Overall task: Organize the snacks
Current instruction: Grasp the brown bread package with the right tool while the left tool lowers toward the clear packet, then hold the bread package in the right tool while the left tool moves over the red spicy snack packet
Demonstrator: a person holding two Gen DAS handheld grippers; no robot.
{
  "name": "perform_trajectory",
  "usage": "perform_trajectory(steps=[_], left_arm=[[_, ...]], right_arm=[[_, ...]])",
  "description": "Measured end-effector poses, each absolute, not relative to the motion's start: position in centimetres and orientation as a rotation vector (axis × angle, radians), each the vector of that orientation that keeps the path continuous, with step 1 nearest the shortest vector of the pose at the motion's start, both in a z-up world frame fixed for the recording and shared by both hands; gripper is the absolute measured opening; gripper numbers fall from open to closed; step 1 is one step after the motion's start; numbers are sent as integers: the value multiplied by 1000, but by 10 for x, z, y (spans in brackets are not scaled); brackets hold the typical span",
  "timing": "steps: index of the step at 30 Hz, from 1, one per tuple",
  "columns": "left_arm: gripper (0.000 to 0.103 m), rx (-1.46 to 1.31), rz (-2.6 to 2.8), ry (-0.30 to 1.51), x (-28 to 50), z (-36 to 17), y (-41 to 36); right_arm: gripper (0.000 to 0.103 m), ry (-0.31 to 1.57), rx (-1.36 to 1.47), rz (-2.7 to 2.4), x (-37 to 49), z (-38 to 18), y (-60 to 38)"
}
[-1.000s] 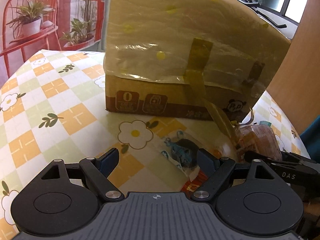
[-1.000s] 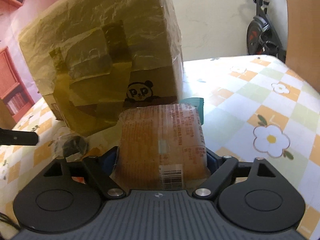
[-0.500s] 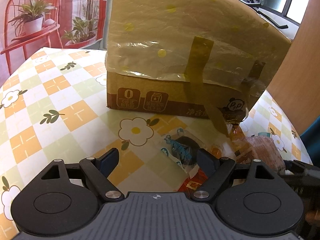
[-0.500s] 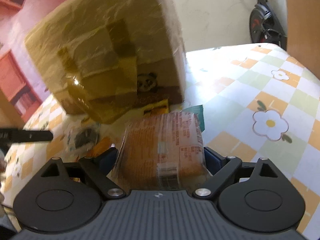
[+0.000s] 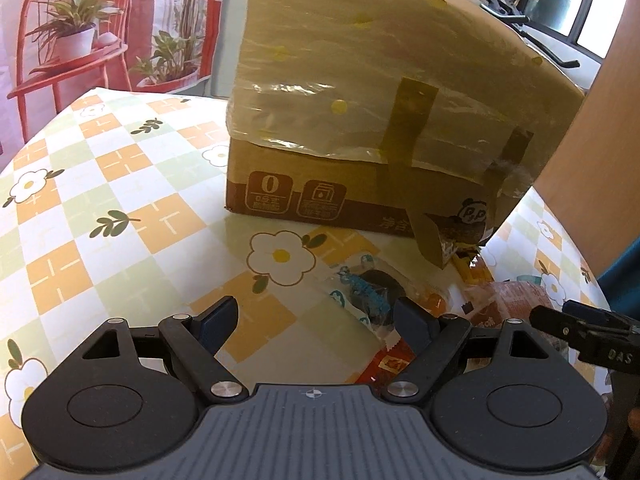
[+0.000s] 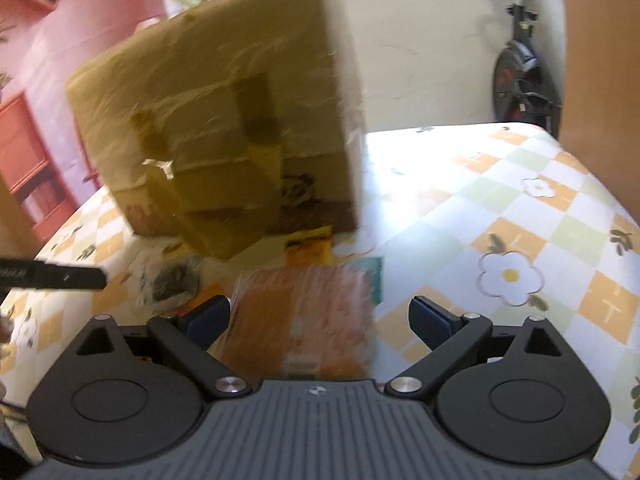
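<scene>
A tall cardboard box (image 5: 384, 112) wrapped in yellowish plastic stands on the table; it also shows in the right wrist view (image 6: 224, 128). Several snack packets lie at its foot. My left gripper (image 5: 316, 316) is open and empty, low over the table beside a clear packet with a dark cookie (image 5: 368, 288). My right gripper (image 6: 320, 316) is open; an orange-brown wrapped snack (image 6: 304, 320) lies between its fingers, touching the left one, blurred. That snack shows in the left wrist view (image 5: 508, 300). A yellow packet (image 6: 308, 246) lies against the box.
The table has a checked flower cloth (image 5: 100, 216). A red packet (image 5: 386, 364) lies under my left gripper. A teal packet (image 6: 372, 276) sits behind the orange snack. A wooden panel (image 5: 600, 168) stands at the right. An exercise bike (image 6: 520, 80) is behind the table.
My right gripper has opened around the orange-brown snack and pulled back from the box. The left gripper has barely moved.
</scene>
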State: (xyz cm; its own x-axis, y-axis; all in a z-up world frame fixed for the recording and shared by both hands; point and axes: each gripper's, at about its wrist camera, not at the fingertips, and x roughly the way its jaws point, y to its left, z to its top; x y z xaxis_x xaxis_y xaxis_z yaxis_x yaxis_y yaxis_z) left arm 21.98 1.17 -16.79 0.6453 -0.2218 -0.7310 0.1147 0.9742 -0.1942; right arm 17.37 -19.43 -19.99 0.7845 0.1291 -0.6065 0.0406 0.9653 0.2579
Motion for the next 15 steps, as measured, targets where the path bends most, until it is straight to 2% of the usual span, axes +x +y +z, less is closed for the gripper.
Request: perform_trajectory(steps=[9, 12, 15], left_arm=[[87, -141, -187, 854, 219, -169, 15], [87, -141, -185, 854, 218, -170, 16], [87, -141, -185, 857, 218, -171, 17]], right_arm=[[96, 742, 215, 32, 187, -209, -180], [89, 788, 136, 46, 193, -215, -163], [87, 773, 120, 32, 188, -222, -159]])
